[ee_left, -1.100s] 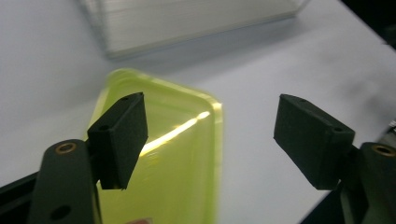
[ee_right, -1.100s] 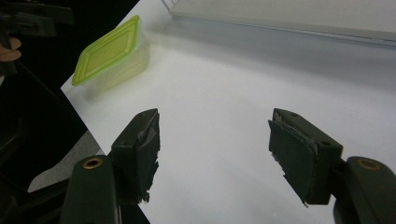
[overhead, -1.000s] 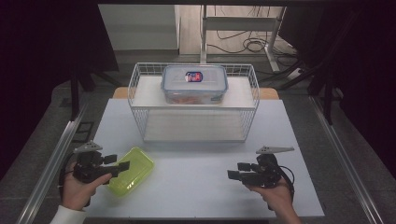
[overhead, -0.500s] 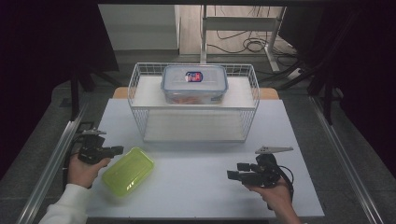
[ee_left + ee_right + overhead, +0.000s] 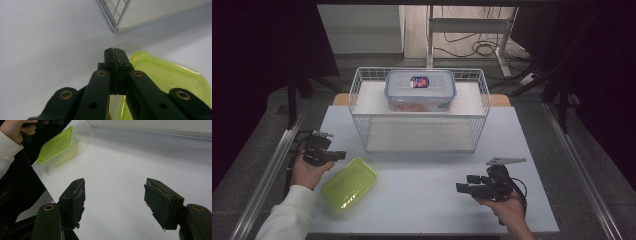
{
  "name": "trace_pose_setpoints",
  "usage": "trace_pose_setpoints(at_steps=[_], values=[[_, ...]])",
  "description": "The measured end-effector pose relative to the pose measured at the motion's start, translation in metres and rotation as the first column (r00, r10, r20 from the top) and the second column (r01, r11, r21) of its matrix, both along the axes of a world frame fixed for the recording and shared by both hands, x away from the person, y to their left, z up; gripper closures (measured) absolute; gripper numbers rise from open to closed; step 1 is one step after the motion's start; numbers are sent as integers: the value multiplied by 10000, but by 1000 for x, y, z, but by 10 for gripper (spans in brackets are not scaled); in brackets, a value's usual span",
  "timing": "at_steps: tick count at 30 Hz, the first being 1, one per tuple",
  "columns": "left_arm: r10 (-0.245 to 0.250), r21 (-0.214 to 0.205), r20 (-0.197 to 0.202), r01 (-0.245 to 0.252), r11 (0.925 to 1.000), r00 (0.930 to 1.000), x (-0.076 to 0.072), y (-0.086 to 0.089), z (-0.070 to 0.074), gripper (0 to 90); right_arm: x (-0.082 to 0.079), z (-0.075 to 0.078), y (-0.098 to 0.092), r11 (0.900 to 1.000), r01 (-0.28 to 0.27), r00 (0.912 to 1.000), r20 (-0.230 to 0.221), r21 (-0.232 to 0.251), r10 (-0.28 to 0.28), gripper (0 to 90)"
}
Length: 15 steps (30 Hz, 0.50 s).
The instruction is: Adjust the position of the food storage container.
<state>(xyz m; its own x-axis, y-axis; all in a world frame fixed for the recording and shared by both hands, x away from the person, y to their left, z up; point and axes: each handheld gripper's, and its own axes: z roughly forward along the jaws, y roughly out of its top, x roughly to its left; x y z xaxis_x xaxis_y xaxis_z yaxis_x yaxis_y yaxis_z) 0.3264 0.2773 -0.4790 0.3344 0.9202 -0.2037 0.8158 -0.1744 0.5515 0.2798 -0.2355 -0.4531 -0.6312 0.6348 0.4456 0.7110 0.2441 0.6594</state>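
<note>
Left claw (image 5: 337, 155) sits at the near left of the pale worktop (image 5: 427, 200), its two black jaws pressed flat together with nothing between them; they have just been closing. Just beside it, toward the person and a little to the right, lies the green box (image 5: 349, 183), apart from the jaws in the high view. From the left gripper view (image 5: 115, 53) the box (image 5: 170, 77) shows right under and beyond the closed tips, though whether they touch it cannot be told.

It is a low, rectangular plastic box with rounded corners, a see-through lime-green lid and a paler, clear body, set at a slant on the worktop. What it holds cannot be made out.

Right claw (image 5: 464, 183) rests well apart at the near right, jaws wide and holding nothing; in the right gripper view (image 5: 115, 202) bare worktop lies between its pads, with the box (image 5: 58, 147) far off beyond them.

Beyond both claws stands a white wire basket (image 5: 362, 125), its near corner close ahead of the left claw (image 5: 112, 17). Inside it, at the back, sits a clear tub (image 5: 420, 91) with a clip-on lid bearing a small label; something orange shows dimly inside. Nothing lies between the left claw and the green box.
</note>
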Motion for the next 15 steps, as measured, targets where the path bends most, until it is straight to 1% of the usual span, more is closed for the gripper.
trace_pose_setpoints(at_steps=[3,9,12,14,15], values=[[-60,264,-181,65,9996,9998,5,-6,-6,900,0,0,0,10000,-12,10000,11,4,12,327],[-375,398,-352,389,9984,9987,7,-17,-11,900,0,1,0,10000,-3,10000,23,30,3,326],[-437,225,-322,444,9988,9985,7,-22,-10,900,0,1,-1,10000,15,10000,17,9,-15,326],[-491,12,-288,491,9988,9984,8,-27,-10,900,0,1,-1,10000,5,10000,55,7,-5,326],[-528,22,-308,529,9986,9981,8,-29,-10,900,0,1,-1,10000,6,10000,57,15,-6,326]])
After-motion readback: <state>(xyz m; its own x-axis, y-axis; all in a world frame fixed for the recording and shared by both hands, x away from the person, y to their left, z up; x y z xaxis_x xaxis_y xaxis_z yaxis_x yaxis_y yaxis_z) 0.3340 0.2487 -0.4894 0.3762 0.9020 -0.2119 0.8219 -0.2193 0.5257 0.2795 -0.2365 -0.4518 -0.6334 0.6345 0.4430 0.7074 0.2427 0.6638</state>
